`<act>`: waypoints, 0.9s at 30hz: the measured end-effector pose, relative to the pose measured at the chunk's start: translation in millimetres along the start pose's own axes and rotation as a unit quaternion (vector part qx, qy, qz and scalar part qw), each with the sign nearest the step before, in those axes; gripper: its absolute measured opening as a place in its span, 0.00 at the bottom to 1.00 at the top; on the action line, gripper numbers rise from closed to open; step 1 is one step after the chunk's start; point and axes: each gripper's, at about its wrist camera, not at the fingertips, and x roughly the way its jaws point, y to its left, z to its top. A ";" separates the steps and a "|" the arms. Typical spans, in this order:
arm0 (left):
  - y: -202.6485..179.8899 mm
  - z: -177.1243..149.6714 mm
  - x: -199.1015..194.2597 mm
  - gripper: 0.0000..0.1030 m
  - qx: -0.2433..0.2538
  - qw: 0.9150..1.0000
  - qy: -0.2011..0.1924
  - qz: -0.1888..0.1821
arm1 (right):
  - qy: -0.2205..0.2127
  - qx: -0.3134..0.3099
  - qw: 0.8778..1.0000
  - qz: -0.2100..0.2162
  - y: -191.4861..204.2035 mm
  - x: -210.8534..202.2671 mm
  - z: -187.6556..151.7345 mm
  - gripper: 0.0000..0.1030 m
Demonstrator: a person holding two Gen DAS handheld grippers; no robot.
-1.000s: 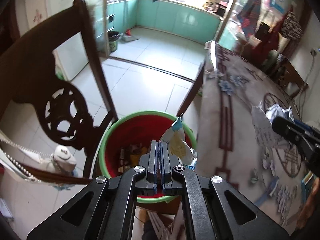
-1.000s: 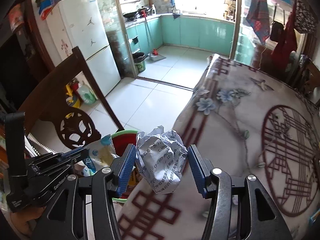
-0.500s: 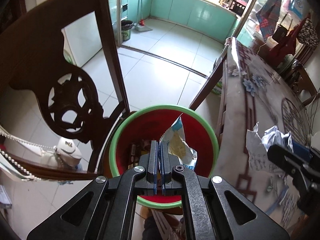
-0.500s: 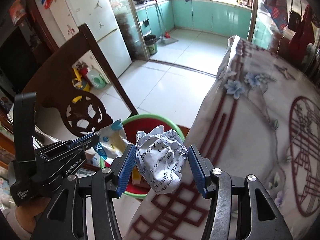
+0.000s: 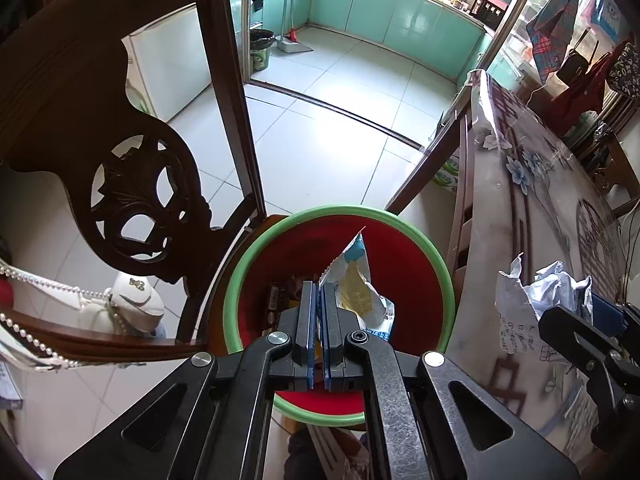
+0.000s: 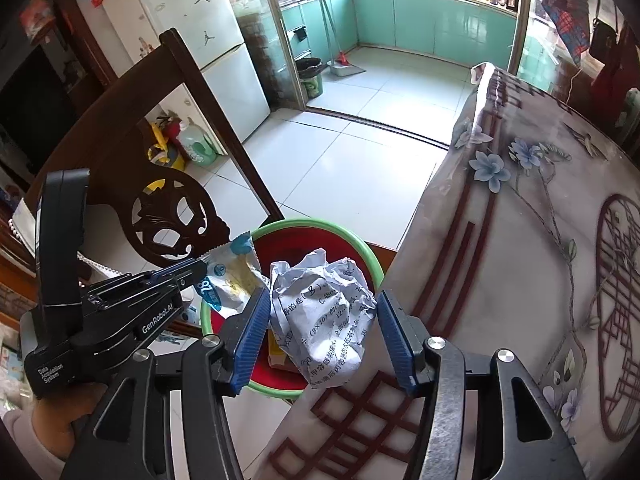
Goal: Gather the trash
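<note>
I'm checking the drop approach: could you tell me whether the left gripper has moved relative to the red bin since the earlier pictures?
Yes. The left gripper, shut on the snack wrapper, has come closer over the red bin, whose green rim now looms larger.

**Bin mouth open from above, hemmed by chair and table**

Red bin [image 5: 404,264] with green rim sits on the floor in a narrow slot: dark carved chair back [image 5: 132,184] close on its left, table edge [image 5: 460,240] with flowered cloth close on its right. The mouth faces up, with some trash low inside. Left gripper [image 5: 318,300], clamped on a snack wrapper [image 5: 360,292], hangs over the mouth. Right gripper [image 6: 320,320], with a crumpled paper ball [image 6: 324,312] between its pads, is above the table edge just beside the rim. Beyond the bin, tiled floor [image 5: 320,140] runs clear toward the kitchen. A white bag [image 5: 132,300] hangs on the chair's near side.
</note>
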 end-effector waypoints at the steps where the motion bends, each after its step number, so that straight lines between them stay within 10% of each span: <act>1: -0.7 0.2 0.8 0.02 0.001 1.000 0.001 0.001 | 0.001 0.000 1.000 0.001 0.2 1.1 0.4 0.52; 9: -1.1 3.7 2.1 0.08 0.005 1.000 0.007 0.000 | -0.002 -0.006 1.000 0.003 0.2 -1.4 1.2 0.55; 15: -0.1 0.2 -6.9 0.72 -0.008 1.000 -0.011 -0.002 | -0.007 0.002 1.000 0.009 -4.5 -10.4 -1.6 0.55; 27: -29.9 -22.8 -28.5 0.85 -0.029 0.999 -0.002 -0.016 | -0.012 0.020 1.000 0.010 -35.4 -51.4 -34.1 0.58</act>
